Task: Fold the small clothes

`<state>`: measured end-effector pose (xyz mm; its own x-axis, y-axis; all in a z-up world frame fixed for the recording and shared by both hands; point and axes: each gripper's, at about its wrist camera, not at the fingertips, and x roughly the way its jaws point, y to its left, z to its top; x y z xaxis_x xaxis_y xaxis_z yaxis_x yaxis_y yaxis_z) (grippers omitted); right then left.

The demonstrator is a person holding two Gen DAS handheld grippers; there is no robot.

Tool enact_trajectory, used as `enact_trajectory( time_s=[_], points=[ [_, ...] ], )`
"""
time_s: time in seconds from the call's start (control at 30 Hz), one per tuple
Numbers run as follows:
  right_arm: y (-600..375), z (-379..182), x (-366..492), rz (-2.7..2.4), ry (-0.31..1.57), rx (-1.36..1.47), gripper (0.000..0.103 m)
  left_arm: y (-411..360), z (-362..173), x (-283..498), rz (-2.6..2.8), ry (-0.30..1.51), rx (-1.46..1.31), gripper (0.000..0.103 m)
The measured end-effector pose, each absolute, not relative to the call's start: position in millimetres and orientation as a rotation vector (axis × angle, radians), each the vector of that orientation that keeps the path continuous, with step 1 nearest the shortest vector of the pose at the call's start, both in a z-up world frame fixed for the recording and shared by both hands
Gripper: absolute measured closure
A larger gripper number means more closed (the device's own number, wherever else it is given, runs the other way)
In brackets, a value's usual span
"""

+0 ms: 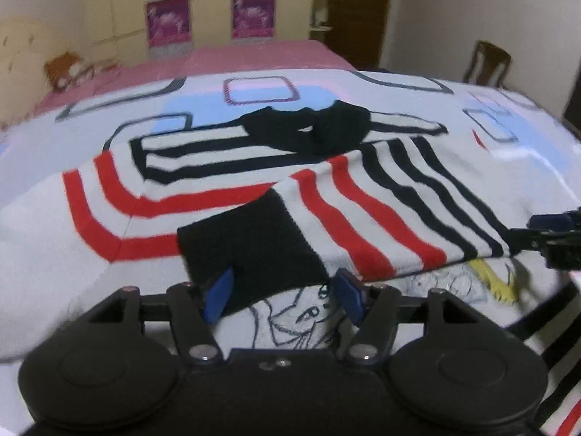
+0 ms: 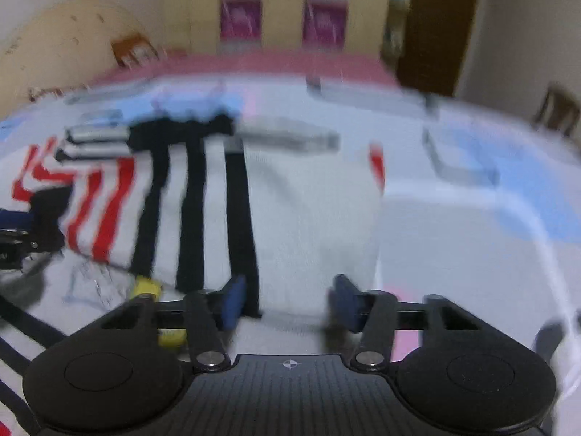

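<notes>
Striped sweater [image 1: 225, 181] spread on a patterned bedsheet [image 1: 526, 167], one sleeve folded across the body, its black cuff [image 1: 250, 254] lying just ahead of the left gripper [image 1: 283, 296]. Blue pads [image 1: 218, 296] spread apart, cuff edge between them but not pinched. Right gripper [image 2: 290, 299] likewise parted over the sweater's white hem [image 2: 312, 239], pressing nothing; that view blurred. No readable writing or brand anywhere; only a line-drawn cartoon figure [image 1: 308, 319] on the sweater's front.
</notes>
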<state>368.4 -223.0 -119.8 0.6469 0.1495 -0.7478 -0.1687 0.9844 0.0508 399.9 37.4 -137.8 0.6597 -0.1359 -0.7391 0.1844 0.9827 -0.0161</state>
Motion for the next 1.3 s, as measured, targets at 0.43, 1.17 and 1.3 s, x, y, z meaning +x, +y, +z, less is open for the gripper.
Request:
enact_trajectory(
  time_s=[0.43,1.17,1.3],
  points=[
    [-213,-116,372,0.122,0.880,-0.041,0.051,47,-138,398,-0.215,0.832,0.061,0.041],
    [-176,-93,367,0.148,0.847,0.022,0.051,238,-110,295,0.241,0.680,-0.306,0.040],
    [-165,-94,370,0.172,0.849,0.033,0.051,312,-118,263,0.498,0.685,-0.426,0.043]
  ],
)
